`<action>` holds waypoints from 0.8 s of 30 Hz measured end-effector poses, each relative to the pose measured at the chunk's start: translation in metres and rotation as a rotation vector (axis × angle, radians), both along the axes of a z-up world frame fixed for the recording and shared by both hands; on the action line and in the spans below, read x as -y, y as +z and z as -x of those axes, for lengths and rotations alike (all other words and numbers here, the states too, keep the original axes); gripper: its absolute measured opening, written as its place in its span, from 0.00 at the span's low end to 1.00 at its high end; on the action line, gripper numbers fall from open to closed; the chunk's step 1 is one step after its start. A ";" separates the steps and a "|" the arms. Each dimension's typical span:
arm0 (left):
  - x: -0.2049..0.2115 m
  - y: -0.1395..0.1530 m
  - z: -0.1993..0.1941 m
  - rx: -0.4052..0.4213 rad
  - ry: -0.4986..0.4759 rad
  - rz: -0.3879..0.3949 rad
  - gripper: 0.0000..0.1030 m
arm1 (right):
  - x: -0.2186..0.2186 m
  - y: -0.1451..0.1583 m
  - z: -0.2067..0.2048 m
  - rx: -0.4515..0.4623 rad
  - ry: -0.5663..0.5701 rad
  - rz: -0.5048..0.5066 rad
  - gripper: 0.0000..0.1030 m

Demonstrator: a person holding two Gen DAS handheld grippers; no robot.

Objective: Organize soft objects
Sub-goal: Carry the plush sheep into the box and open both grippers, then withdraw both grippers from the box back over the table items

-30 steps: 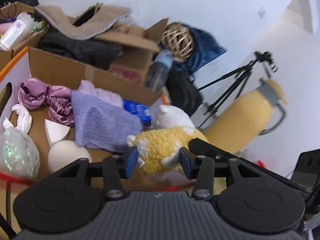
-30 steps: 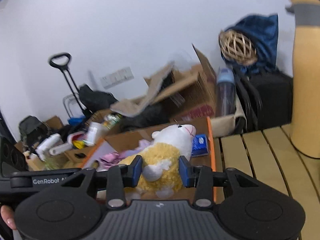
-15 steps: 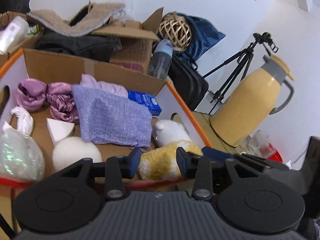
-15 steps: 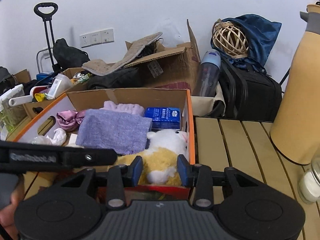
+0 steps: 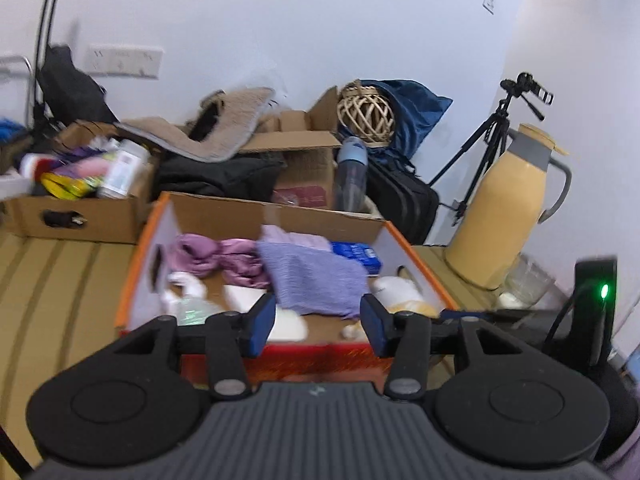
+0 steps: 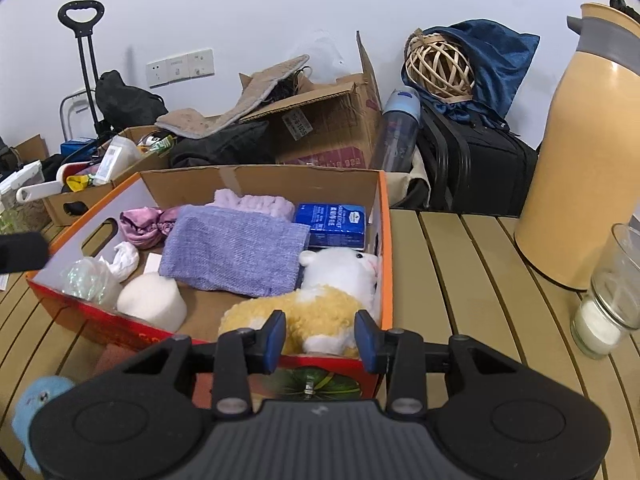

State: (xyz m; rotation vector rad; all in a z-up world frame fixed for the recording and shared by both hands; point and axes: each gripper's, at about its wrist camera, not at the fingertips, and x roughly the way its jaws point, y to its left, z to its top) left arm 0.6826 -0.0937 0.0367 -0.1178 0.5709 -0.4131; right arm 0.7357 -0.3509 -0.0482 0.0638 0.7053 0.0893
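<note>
A white and yellow plush toy (image 6: 320,300) lies in the near right corner of the orange-rimmed cardboard box (image 6: 385,240); part of it shows in the left wrist view (image 5: 400,292). The box also holds a purple knitted cloth (image 6: 234,250), a pink satin scrunchie (image 6: 144,222), a white foam cylinder (image 6: 152,306) and a blue packet (image 6: 336,226). My right gripper (image 6: 320,338) is open and empty just in front of the plush. My left gripper (image 5: 318,326) is open and empty, pulled back in front of the box (image 5: 132,276).
A yellow thermos jug (image 6: 584,160) and a glass (image 6: 612,292) stand on the slatted table (image 6: 472,288) to the right. A blue soft toy (image 6: 36,404) lies at the near left. Cluttered boxes (image 6: 320,120), a bottle (image 6: 396,132) and a black bag (image 6: 480,168) are behind.
Both grippers let go of the plush, which now lies in the box. Both have opened and drawn back; the left one moved farthest away.
</note>
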 end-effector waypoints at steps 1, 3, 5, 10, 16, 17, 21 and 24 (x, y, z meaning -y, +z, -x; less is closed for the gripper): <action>-0.003 0.003 0.007 0.015 0.010 -0.023 0.47 | 0.002 0.001 0.002 0.001 0.011 -0.011 0.37; -0.009 0.009 0.022 0.037 0.026 -0.051 0.49 | 0.008 0.010 0.010 0.020 0.006 -0.030 0.37; -0.017 0.016 0.038 0.055 0.038 -0.063 0.52 | 0.014 0.029 0.024 0.052 0.010 -0.064 0.42; -0.039 0.024 0.092 0.109 0.081 -0.070 0.63 | 0.016 0.074 0.080 0.137 0.042 -0.091 0.57; -0.056 0.009 0.179 0.163 0.095 -0.054 0.73 | 0.013 0.088 0.187 0.213 0.096 -0.132 0.66; -0.058 0.006 0.193 0.170 0.098 -0.049 0.74 | 0.011 0.086 0.203 0.217 0.104 -0.135 0.67; -0.062 -0.005 0.248 0.189 0.095 -0.044 0.80 | -0.001 0.073 0.269 0.236 0.123 -0.159 0.70; -0.066 -0.011 0.285 0.189 0.079 -0.028 0.82 | -0.010 0.062 0.313 0.240 0.117 -0.168 0.73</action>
